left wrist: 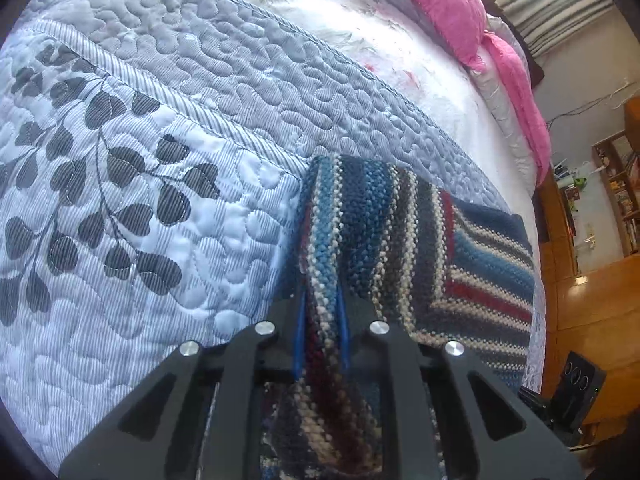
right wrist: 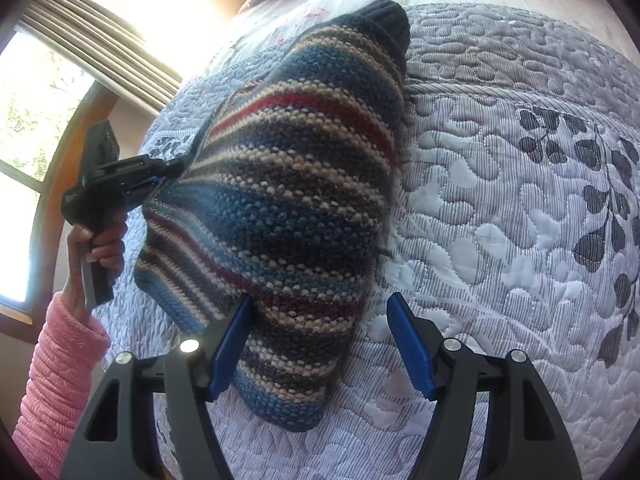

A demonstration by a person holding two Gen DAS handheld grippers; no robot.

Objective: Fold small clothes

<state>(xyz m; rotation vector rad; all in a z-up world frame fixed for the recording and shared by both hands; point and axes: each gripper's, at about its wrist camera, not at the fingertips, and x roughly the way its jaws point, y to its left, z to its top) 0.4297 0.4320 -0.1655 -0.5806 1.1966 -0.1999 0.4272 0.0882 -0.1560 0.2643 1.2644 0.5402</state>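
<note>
While pinched, striped sweater on quilt.

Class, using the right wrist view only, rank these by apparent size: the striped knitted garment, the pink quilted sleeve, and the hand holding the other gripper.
1. Striped knitted garment, largest.
2. Pink quilted sleeve, though nearness to the camera enlarges it.
3. Hand, smallest.

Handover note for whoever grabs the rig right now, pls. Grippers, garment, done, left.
Left gripper: shut on an edge of the striped knit garment, lifting it off the quilted bedspread.
Right gripper: open, jaws wide, hovering at the garment's near end, gripping nothing.
Garment: partly doubled over, the rest lying on the bed.
Done: fold started.
Left: probably lay the lifted edge across, release, then flatten and finish.
</note>
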